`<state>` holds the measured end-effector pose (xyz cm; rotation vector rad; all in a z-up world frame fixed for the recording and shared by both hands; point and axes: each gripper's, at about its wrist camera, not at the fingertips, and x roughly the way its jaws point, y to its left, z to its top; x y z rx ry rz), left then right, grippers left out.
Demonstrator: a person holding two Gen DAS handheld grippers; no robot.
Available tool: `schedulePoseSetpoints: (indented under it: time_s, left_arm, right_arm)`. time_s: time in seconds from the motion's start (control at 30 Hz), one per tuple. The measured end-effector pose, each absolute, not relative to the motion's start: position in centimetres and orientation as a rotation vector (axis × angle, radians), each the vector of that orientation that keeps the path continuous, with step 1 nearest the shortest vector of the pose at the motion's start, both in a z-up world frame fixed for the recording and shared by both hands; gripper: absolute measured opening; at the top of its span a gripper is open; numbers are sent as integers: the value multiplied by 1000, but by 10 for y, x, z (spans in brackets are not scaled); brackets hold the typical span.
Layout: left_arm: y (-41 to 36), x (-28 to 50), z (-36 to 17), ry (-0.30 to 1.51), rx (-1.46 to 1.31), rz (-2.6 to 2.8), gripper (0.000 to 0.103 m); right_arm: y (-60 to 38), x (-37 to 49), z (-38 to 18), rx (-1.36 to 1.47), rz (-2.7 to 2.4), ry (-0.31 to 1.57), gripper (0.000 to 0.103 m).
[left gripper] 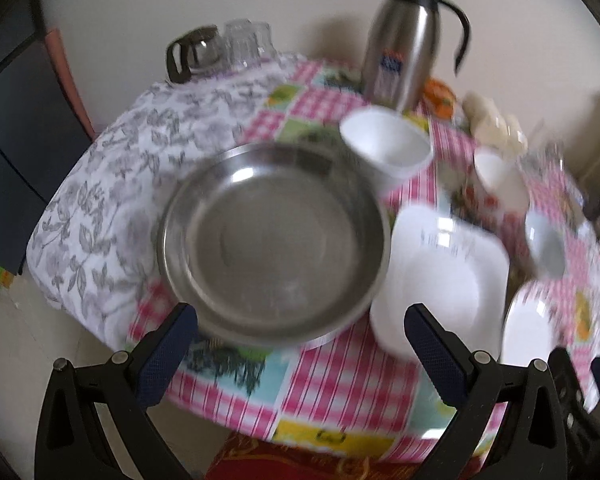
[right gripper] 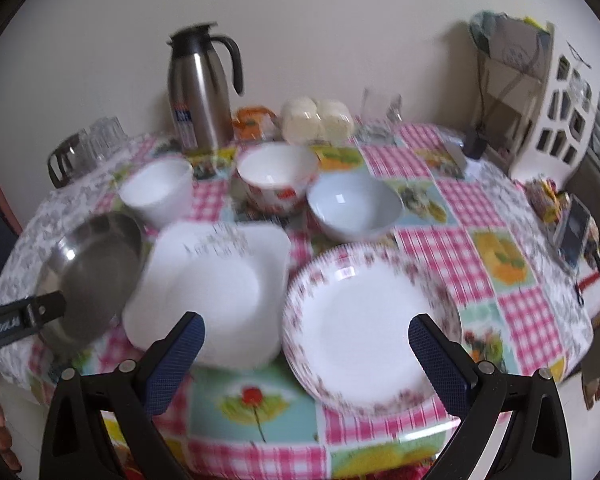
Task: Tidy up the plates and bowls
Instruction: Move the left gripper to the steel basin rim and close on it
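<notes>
A steel dish (left gripper: 272, 240) lies on the checked tablecloth just ahead of my left gripper (left gripper: 306, 340), which is open, its near rim between the wide fingers. In the right wrist view that steel dish (right gripper: 92, 268) is at the left with a left finger (right gripper: 40, 308) at its rim. My right gripper (right gripper: 306, 340) is open over the gap between a square white plate (right gripper: 216, 288) and a round floral-rimmed plate (right gripper: 368, 332). Behind stand a white bowl (right gripper: 158, 190), a floral bowl (right gripper: 276, 180) and a pale blue bowl (right gripper: 354, 208).
A steel thermos jug (right gripper: 202, 92) and upturned glasses (right gripper: 100, 136) stand at the back by the wall. Food tubs (right gripper: 316, 120) and a white rack (right gripper: 556, 128) are at the back right. A phone (right gripper: 576, 232) lies near the right table edge.
</notes>
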<state>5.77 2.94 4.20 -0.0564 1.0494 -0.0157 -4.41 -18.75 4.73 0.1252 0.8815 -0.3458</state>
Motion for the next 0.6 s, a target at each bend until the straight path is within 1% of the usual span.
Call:
schedulePoseSetpoints:
  time_s: [0.13,0.23,0.3,0.37,0.6]
  left_arm:
    - [38,80,52,981,-191,-28,103]
    - [36,94,47,965,-215,-28,103]
    - [38,99,44,916,-223,-10,103]
    - [42,103,36,878,-226,14,103]
    - [72,123,17,929,-251,47,103]
  right_arm:
    - [-180,-19,67,122,-299,839,103]
    - [-173,-1,71,126,-281,825,103]
    - [-170,10,70,141,-260,814,103]
    - [-166,22,65,153,-236,808,103]
    - [-152,46,33,215,-164,823,103]
